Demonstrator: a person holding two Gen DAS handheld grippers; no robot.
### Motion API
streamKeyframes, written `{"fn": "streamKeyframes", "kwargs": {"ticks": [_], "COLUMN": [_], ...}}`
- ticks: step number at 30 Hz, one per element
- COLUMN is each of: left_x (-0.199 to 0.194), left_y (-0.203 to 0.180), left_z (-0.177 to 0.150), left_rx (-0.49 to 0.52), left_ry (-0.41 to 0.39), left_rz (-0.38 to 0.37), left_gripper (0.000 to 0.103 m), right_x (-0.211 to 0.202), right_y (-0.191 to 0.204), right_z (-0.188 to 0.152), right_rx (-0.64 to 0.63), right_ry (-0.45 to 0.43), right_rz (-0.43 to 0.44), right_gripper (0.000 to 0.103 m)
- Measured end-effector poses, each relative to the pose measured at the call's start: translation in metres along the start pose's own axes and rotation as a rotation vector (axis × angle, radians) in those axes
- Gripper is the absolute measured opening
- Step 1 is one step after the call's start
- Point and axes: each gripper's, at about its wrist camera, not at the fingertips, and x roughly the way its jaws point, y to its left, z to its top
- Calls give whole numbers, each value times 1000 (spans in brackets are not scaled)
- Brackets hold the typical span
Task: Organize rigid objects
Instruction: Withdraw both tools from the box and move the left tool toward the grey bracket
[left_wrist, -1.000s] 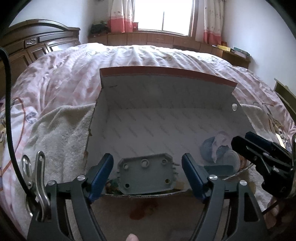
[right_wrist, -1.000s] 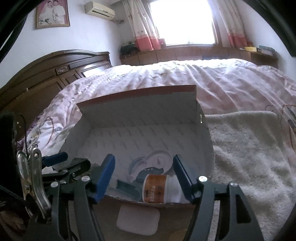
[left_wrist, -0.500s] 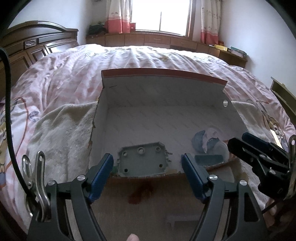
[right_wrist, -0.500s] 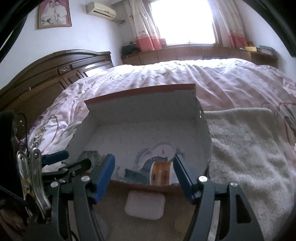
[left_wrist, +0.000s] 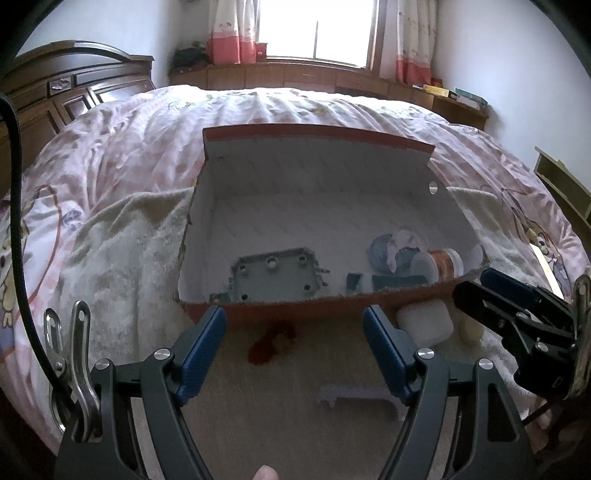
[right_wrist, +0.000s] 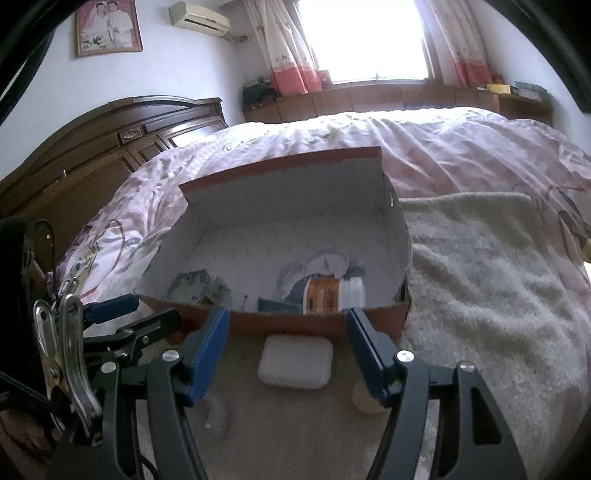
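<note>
Left gripper (left_wrist: 293, 354) and right gripper (right_wrist: 288, 350) both gape, empty, over beige towel (right_wrist: 498, 280). White pad (right_wrist: 294, 362) just before the box (left_wrist: 295, 308) — bottle (right_wrist: 334, 290), grey plate (left_wrist: 275, 275) inside. Beyond the box: pink quilt (left_wrist: 295, 107), window (right_wrist: 362, 37).

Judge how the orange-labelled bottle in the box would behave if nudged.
The bottle lies on its side, so its round body would probably roll. It looks like small plastic, likely light and rigid. The box wall beside it should stop it quickly.
</note>
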Motion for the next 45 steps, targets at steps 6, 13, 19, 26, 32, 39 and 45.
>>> {"fn": "streamKeyframes", "kwargs": {"ticks": [6, 13, 19, 26, 32, 39, 45], "left_x": [-4, -6, -8, -4, 2, 14, 22], "left_y": [0, -2, -1, -1, -9, -27, -33], "left_z": [-9, -18, -28, -41, -46, -52, -52], "left_rx": [-10, -10, -4, 3, 30, 97, 117], "left_ry": [11, 27, 44, 81, 107, 144, 146], "left_rz": [-1, -3, 0, -8, -67, -156, -155], "left_gripper": [78, 78, 78, 78, 78, 82, 86], "right_x": [-5, -12, -19, -23, -23, -17, -13], "right_y": [1, 2, -3, -6, -5, -13, -20], "right_z": [-10, -25, -39, -51, -62, -71, -74], "right_rx": [1, -1, -3, -17, -37, -20, 3], "right_ry": [20, 47, 69, 93, 120, 154, 163], "right_rz": [-3, -8, -26, -41, -50, -65, -63], "right_gripper": [69, 69, 69, 69, 69, 69, 69]}}
